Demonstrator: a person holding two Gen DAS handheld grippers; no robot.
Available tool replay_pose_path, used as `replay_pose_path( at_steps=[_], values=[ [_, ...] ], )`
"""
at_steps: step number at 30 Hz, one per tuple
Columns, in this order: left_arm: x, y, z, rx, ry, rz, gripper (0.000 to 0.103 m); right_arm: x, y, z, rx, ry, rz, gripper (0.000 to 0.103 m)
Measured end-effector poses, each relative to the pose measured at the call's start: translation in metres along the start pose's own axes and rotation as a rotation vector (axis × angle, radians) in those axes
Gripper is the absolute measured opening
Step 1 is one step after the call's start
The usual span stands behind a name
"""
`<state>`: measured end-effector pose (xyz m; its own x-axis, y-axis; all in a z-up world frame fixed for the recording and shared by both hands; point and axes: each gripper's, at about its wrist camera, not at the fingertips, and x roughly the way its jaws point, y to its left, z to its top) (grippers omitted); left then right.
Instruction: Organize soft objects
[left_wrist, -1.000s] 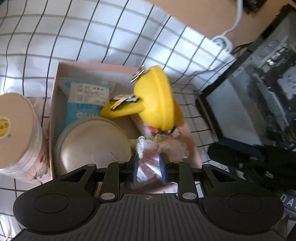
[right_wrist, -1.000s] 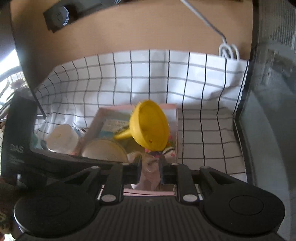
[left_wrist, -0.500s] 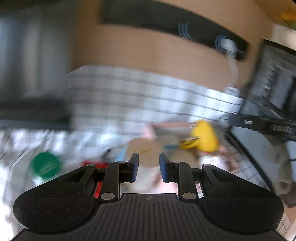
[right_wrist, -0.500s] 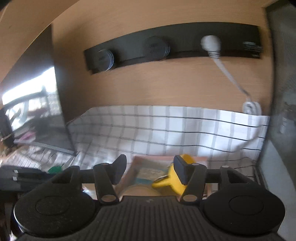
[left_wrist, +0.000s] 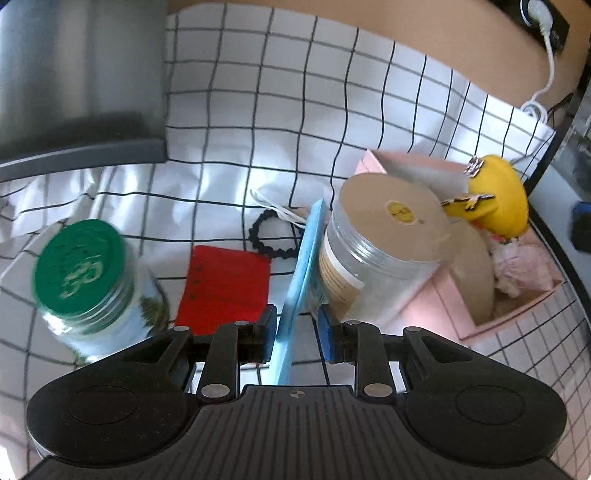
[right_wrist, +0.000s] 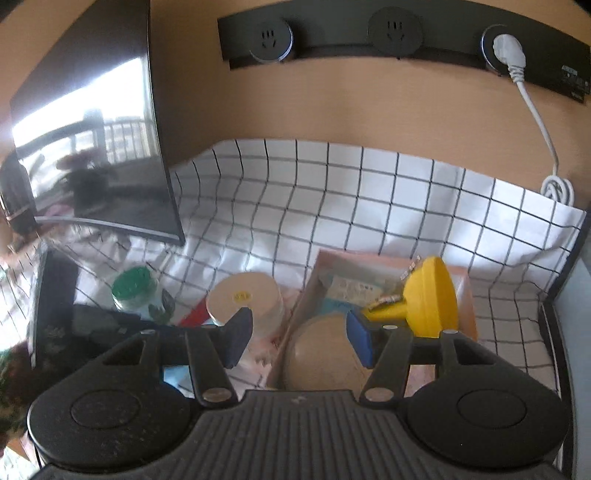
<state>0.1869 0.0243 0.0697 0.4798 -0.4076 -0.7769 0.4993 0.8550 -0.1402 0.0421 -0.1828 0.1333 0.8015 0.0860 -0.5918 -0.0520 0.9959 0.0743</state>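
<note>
1. Left wrist view: your left gripper (left_wrist: 295, 328) has jaws nearly together w/ a light-blue packet (left_wrist: 301, 273) standing edge-on between them; can't tell if the pads pinch it.
2. Packet leans against the beige-lid jar (left_wrist: 384, 243), just beside the pink box (left_wrist: 517, 306).
3. Right wrist view: your right gripper (right_wrist: 299, 339) is apart, nothing between, above the box w/ yellow toy (right_wrist: 428, 299) inside.
4. Green-lid jar (left_wrist: 85, 266) and red pouch (left_wrist: 225, 284) sit left on the checked cloth (left_wrist: 258, 92).

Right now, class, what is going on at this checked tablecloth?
A person is sorting items with two handheld grippers. The left gripper straddles a thin light-blue packet, standing on edge beside the clear beige-lidded jar. The right gripper, its jaws just opened and empty, hovers above the pink cardboard box holding a yellow plush toy.
</note>
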Motion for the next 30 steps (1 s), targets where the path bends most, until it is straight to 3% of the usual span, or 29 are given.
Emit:
replay_pose_path(
  at_steps=[5,10,13,18,22,30],
  values=[
    [0.025,0.004,0.001,-0.019,0.029,0.009,0.026,0.0,-0.01,-0.007,0.02,0.032,-0.028,0.056],
    [0.027,0.008,-0.003,-0.036,0.064,0.011,0.014,0.001,-0.013,-0.008,0.019,0.04,-0.038,0.056],
    [0.016,0.013,-0.005,-0.069,0.04,-0.04,0.013,0.004,-0.008,-0.002,-0.009,0.039,-0.032,0.056],
    [-0.012,0.024,-0.006,-0.088,-0.008,-0.063,0.012,0.015,0.002,0.016,-0.019,0.034,-0.001,0.056],
    [-0.016,0.03,-0.011,-0.088,0.022,-0.056,0.012,0.02,0.015,0.023,-0.025,0.026,0.025,0.056],
    [-0.009,0.041,-0.031,-0.195,0.083,-0.093,0.016,0.023,0.03,0.013,-0.048,0.064,0.103,0.056]
  ],
)
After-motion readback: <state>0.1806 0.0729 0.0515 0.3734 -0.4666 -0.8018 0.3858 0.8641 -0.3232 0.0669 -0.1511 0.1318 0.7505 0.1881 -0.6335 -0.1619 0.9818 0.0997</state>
